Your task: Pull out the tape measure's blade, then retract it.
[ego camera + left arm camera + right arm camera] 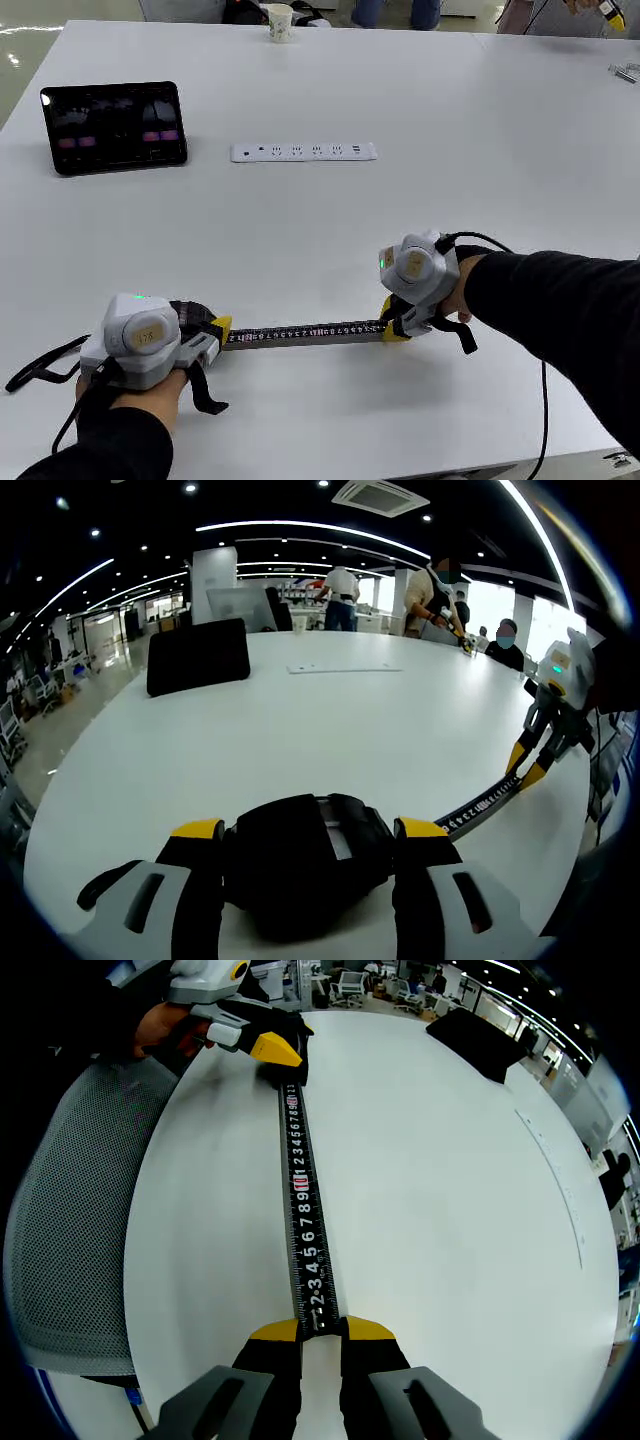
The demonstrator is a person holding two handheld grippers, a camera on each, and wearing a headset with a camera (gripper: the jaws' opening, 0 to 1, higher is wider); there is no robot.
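Tension holds the blade (305, 335) straight over the worktop (300, 230), with the left gripper (310, 830) fingers (197, 830) clamping the tape measure case (305, 870) while the right gripper (322, 1330) pinches the blade's tip.

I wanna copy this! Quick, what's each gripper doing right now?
Left gripper: shut on the tape measure's case.
Right gripper: shut on the end of the blade.

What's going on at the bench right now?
A person is working a tape measure with two handheld tools. The left tool grips the black tape measure case, and the right tool is shut on the tip of the blade. The blade lies pulled out across the white table between them, not yet retracted.
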